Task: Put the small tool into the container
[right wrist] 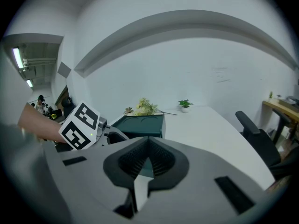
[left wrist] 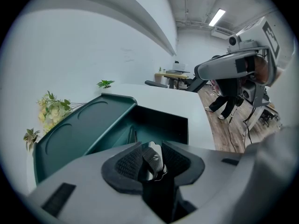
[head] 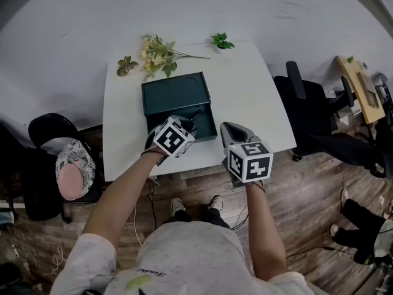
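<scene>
A dark green container [head: 177,96] lies open on the white table [head: 245,85], its lid folded back toward the wall. My left gripper [head: 194,123] hangs over the box's near part. In the left gripper view a small grey and black tool [left wrist: 154,158] stands between the pads of the left gripper [left wrist: 152,161], above the container's inside [left wrist: 161,122]. The jaws stand wide, and the pads do not seem to press on the tool. To the right, my right gripper [head: 228,128] hovers over the table's front edge. Its jaws are shut with nothing in them [right wrist: 149,143].
Artificial flowers [head: 156,54] and a small potted plant [head: 222,42] lie at the table's far edge. A black office chair [head: 307,112] stands right of the table. Another chair with a patterned cushion [head: 73,168] is at the left. A wooden desk [head: 359,88] sits far right.
</scene>
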{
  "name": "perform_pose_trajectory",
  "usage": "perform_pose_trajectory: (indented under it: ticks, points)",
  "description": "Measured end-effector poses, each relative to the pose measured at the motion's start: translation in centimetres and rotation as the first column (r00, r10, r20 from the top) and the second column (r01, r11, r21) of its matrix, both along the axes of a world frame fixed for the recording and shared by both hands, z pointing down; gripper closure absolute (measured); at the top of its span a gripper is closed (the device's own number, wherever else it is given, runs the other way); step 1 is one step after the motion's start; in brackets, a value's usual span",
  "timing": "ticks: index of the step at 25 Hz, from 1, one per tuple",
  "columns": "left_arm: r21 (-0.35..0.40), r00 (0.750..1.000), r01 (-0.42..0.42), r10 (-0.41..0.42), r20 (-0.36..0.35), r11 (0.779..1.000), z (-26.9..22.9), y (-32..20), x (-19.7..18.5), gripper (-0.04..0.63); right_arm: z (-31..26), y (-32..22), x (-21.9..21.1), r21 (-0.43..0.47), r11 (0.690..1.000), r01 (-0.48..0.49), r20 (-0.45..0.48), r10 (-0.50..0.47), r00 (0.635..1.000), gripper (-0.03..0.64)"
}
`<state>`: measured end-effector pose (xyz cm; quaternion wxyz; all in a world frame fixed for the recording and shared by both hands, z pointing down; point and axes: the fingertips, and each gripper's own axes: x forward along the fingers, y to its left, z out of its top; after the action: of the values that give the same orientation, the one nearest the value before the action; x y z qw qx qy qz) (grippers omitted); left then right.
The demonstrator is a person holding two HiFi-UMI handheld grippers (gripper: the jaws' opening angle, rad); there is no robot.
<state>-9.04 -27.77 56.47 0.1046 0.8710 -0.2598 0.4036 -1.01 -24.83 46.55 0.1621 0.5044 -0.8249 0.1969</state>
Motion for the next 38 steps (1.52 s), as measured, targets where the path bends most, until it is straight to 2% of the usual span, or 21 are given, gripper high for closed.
perform_pose_trajectory:
  ticks: [8, 14, 21, 29, 38]
  points:
    - [0.013, 1.0, 0.006, -0.006, -0.003, 1.0, -0.9, 0.1, -0.1, 0.466, -0.4, -0.2, -0.2, 0.009, 1.0, 0.009, 0.007, -0.009, 1.0, 0.612]
    - [0.021, 0.999, 0.032, -0.031, -0.036, 0.999, -2.0, 0.0, -0.4, 0.471, -0.8, -0.5, -0.4, 0.019, 1.0, 0.014, 0.016, -0.015, 1.0, 0.612]
    - [0.049, 0.987, 0.132, -0.126, -0.104, 0.99, -4.0, -1.1, -1.9, 0.494, -1.5, -1.1, -1.2, 0.033, 0.999, 0.035, 0.028, -0.036, 0.999, 0.612]
    - [0.09, 0.957, 0.249, -0.23, -0.176, 0.964, -7.0, -2.0, -4.6, 0.509, -2.8, -2.0, -2.0, 0.057, 0.996, 0.064, 0.029, -0.066, 0.997, 0.612]
    - [0.143, 0.914, 0.368, -0.328, -0.239, 0.919, -10.3, -2.5, -8.4, 0.532, -4.7, -3.2, -2.6, 0.092, 0.992, 0.085, 0.028, -0.088, 0.996, 0.612]
